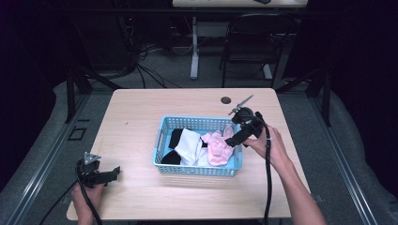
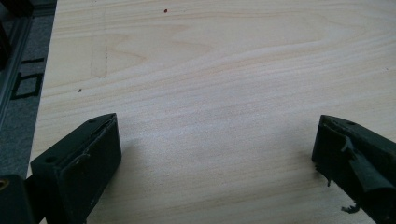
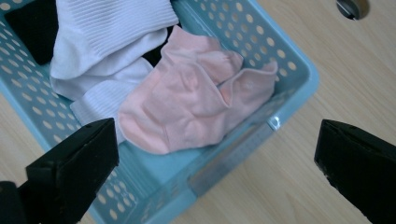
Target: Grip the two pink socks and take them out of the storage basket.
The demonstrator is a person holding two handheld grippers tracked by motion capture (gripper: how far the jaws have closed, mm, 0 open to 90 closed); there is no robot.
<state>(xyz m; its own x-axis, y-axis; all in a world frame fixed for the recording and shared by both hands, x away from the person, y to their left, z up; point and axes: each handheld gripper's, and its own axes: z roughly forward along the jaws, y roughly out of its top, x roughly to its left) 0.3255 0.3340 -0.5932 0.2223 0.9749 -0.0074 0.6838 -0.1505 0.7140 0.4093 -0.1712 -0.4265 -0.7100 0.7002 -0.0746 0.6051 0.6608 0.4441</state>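
Observation:
A light blue perforated basket (image 1: 164, 129) (image 3: 285, 51) stands in the middle of the wooden table. Inside it lie pink socks (image 1: 218, 147) (image 3: 196, 100), white socks (image 1: 189, 145) (image 3: 109, 32) and black socks (image 1: 174, 137) (image 3: 30, 23). My right gripper (image 1: 235, 138) (image 3: 215, 168) hovers over the basket's right end, open, with its jaws spread wide above the pink socks and the rim. My left gripper (image 1: 114, 172) (image 2: 215, 158) rests low at the table's front left, open, with bare wood between its jaws.
The table (image 1: 141, 108) has a round cable hole (image 1: 225, 100) (image 3: 352, 7) at its back edge. A black chair (image 1: 256, 37) and a desk leg (image 1: 194, 47) stand on the floor behind. Dark frame struts (image 1: 75, 84) flank the table.

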